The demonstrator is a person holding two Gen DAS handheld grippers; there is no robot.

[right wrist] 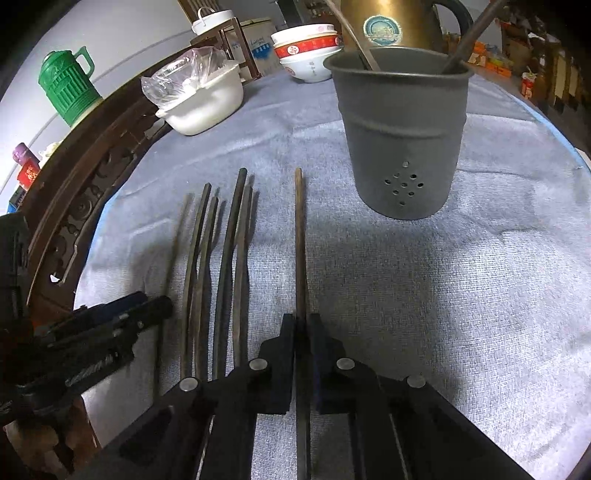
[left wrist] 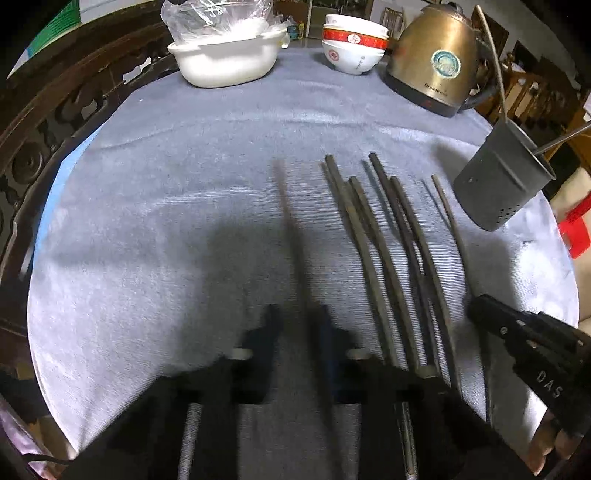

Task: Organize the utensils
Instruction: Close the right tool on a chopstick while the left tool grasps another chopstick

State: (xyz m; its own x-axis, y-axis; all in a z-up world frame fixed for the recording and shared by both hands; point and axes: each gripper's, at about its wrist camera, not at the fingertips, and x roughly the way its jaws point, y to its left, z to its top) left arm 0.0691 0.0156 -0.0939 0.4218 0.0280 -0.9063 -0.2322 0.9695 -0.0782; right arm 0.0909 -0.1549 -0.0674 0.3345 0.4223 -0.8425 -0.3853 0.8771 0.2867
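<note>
From the left wrist view, the chopstick (left wrist: 291, 229) between the left tool (left wrist: 297, 325) fingers is smeared by blur, so its grip can't be judged. The right tool (left wrist: 517, 332) runs off the frame's right edge. The kettle (right wrist: 391, 26) loses its top to the right wrist view's upper edge. What the holder (right wrist: 402, 129) hides of its two sticks stays unseen.

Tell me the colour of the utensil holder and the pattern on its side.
Dark grey utensil holder, with a diamond-shaped cluster of small holes; clearest in the right wrist view.
</note>
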